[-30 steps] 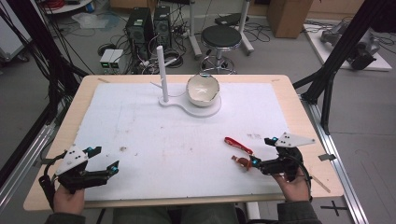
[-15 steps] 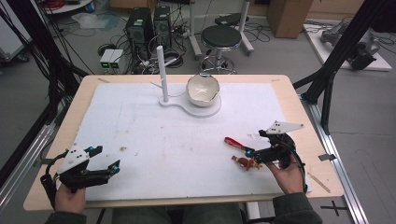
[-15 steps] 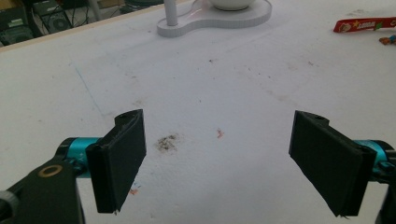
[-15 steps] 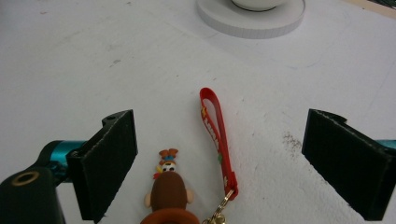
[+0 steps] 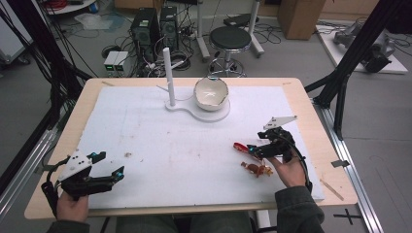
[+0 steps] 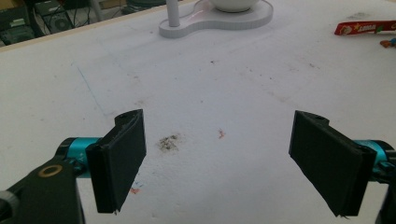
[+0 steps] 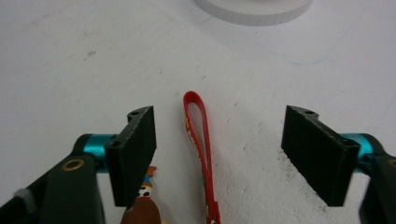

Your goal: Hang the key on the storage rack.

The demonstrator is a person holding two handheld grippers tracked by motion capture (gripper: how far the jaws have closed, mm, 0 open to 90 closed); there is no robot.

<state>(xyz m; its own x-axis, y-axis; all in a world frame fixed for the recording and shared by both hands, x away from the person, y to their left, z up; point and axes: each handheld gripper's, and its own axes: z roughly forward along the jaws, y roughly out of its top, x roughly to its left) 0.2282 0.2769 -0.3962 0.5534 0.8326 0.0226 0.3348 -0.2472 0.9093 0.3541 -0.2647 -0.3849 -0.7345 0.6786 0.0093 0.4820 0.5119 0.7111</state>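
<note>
High view. White table mat (image 5: 160, 145) on a wooden table. Far centre: a white stand (image 5: 204, 108) with an upright post and a bowl (image 5: 211, 92) on its round base. Right gripper (image 5: 253, 149), held in the person's right hand, sits over the right part of the mat. Red strap (image 5: 240, 146) lies at its tips, with a small brown figure (image 5: 256, 169) just nearer, beside the hand. The strap's long axis runs left-far to right-near. Left gripper (image 5: 108, 165) rests at the near left corner, well apart from the strap, jaws spread with nothing between them.

Left gripper view. Left gripper (image 6: 217, 154): both jaws stand wide apart over bare mat. The strap (image 6: 365, 28) lies far right, long axis roughly level across the picture. The stand (image 6: 215, 16) is at the far edge.

Right gripper view. Right gripper (image 7: 219, 156): jaws have just been closing, yet remain apart, the pads touching nothing. The strap (image 7: 200, 144) lies flat between them, nearer the left jaw, long axis running away from the camera, looped end pointing far towards the stand (image 7: 254, 11). The figure (image 7: 142, 205) sits by the left jaw.
</note>
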